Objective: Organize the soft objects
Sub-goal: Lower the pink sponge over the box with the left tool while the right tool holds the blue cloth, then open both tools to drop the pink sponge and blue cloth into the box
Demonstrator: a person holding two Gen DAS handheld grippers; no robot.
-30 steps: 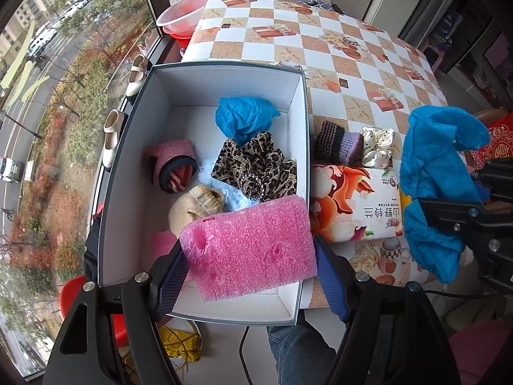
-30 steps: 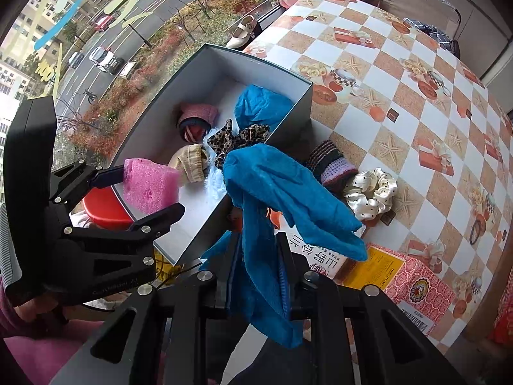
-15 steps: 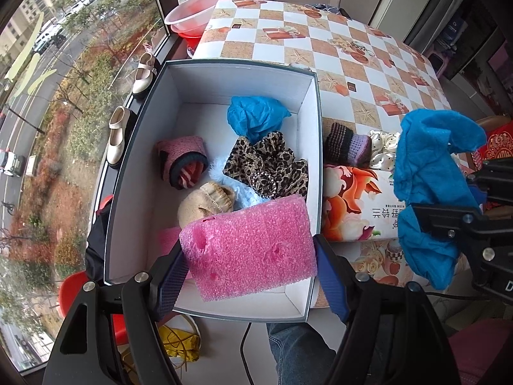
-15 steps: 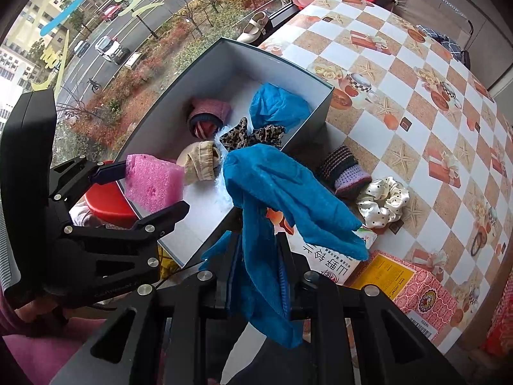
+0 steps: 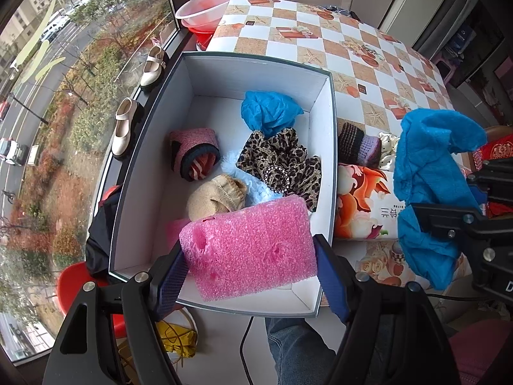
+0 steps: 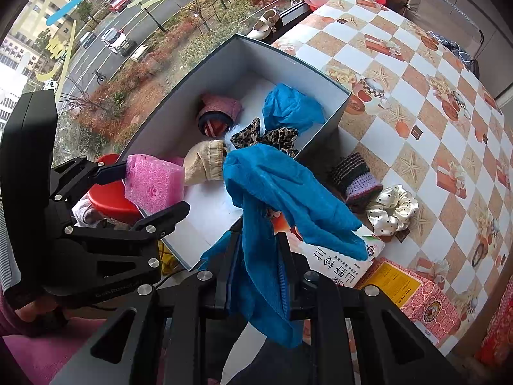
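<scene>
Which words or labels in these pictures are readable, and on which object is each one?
"山野铃兰", seen upside down: on the floral box.
"NN-JIOM": on the yellow label of the pink patterned box; its smaller print is too blurred.
"GenRobot.ai", faint and uncertain: embossed on the left gripper.

Two blue cloths (image 5: 426, 173) (image 5: 269, 110), perhaps two scrunchies (image 6: 392, 210) (image 5: 282, 163).

2 cream shoes (image 5: 138, 102) on sill, pink basin (image 5: 208, 3) beyond.
</scene>
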